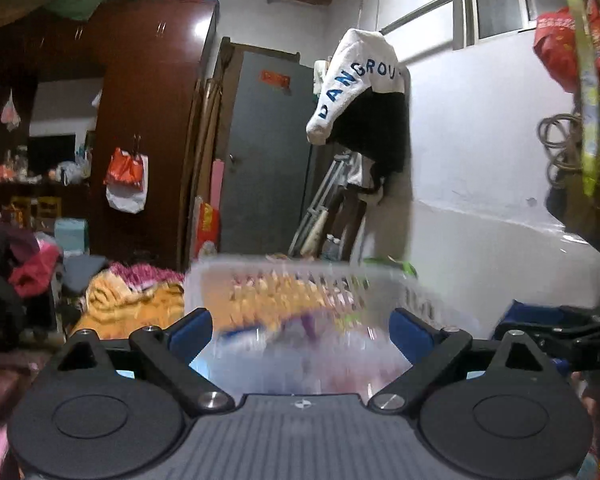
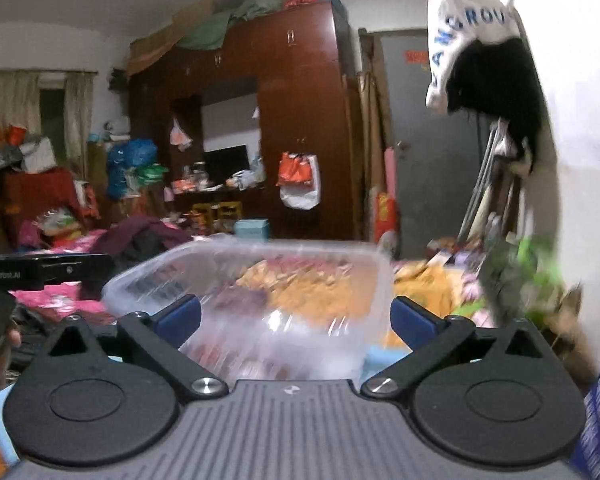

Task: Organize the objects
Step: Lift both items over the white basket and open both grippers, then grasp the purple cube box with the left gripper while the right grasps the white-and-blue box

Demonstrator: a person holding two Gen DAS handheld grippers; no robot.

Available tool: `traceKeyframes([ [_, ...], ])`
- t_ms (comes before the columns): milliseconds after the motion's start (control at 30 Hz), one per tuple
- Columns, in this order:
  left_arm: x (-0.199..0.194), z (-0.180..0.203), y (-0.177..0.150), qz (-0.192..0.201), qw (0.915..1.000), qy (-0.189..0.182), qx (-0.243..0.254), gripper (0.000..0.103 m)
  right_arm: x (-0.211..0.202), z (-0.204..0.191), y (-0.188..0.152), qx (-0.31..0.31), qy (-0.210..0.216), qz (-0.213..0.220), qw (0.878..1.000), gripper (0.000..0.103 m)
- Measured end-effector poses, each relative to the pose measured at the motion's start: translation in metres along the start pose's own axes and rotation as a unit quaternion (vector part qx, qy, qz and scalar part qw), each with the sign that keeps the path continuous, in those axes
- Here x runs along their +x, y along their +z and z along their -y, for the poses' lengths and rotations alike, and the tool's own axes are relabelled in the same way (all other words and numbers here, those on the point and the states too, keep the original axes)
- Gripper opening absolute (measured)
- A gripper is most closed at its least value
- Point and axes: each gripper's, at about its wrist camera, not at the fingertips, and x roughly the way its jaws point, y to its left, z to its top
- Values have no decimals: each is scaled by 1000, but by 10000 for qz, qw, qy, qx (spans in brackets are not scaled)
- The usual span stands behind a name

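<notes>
A clear plastic basket (image 1: pixel 300 280) with slotted walls sits right in front of my left gripper (image 1: pixel 302 330), blurred by motion; its near wall lies between the wide-apart blue fingers (image 1: pixel 192 330). In the right wrist view the same clear basket (image 2: pixel 252 280) fills the space between the spread blue pads (image 2: pixel 412 320) of my right gripper (image 2: pixel 296 320). Both grippers are open and I cannot tell if the pads touch the plastic. The other gripper shows at the right edge of the left view (image 1: pixel 560 332) and at the left edge of the right view (image 2: pixel 40 272).
Orange and pink bedding (image 1: pixel 128 304) lies behind the basket. A dark wooden wardrobe (image 2: pixel 300 120) and grey door (image 1: pixel 268 152) stand at the back. A white and black garment (image 1: pixel 364 92) hangs on a rail by the white wall (image 1: pixel 480 160). Clutter fills the left side.
</notes>
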Motion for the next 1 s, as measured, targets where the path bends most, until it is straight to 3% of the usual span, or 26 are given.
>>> traceKeyframes([
  [33, -2, -1, -12, -119, 9999, 3, -19, 97, 0, 0, -9, 33, 95, -138, 9999, 102],
  [100, 0, -3, -36, -416, 9991, 93, 40, 97, 2, -7, -33, 28, 127, -433, 9990, 85],
  [133, 6, -4, -41, -545, 9984, 130, 105, 97, 6, -10, -39, 0, 183, -525, 9985, 70],
  [233, 22, -10, -51, -951, 9953, 126, 153, 95, 18, -20, -49, -172, 506, -726, 9959, 63],
  [333, 31, -15, -53, -1054, 9942, 123, 192, 95, 22, -28, -50, -369, 555, -632, 9958, 61],
  [533, 38, -11, -62, -1200, 9923, 106, 280, 95, 19, -29, -55, -371, 767, -680, 9940, 34],
  [667, 46, -3, -64, -1212, 9913, 185, 472, 95, 5, -22, -58, -239, 761, -534, 9954, 33],
  [700, 48, -2, -64, -1228, 9912, 165, 470, 86, 2, -21, -58, -185, 754, -482, 9958, 33],
  [733, 48, -1, -64, -1214, 9914, 159, 460, 61, -5, -19, -58, -115, 746, -398, 9964, 33],
  [767, 47, 0, -64, -1223, 9913, 184, 453, 56, -9, -18, -58, -75, 727, -350, 9967, 33],
  [867, 43, 1, -64, -1200, 9915, 213, 461, 55, -17, -14, -59, 9, 636, -275, 9976, 33],
  [1000, 24, 2, -63, -855, 9959, 72, 282, 55, -24, -5, -64, 208, 515, -217, 9982, 33],
])
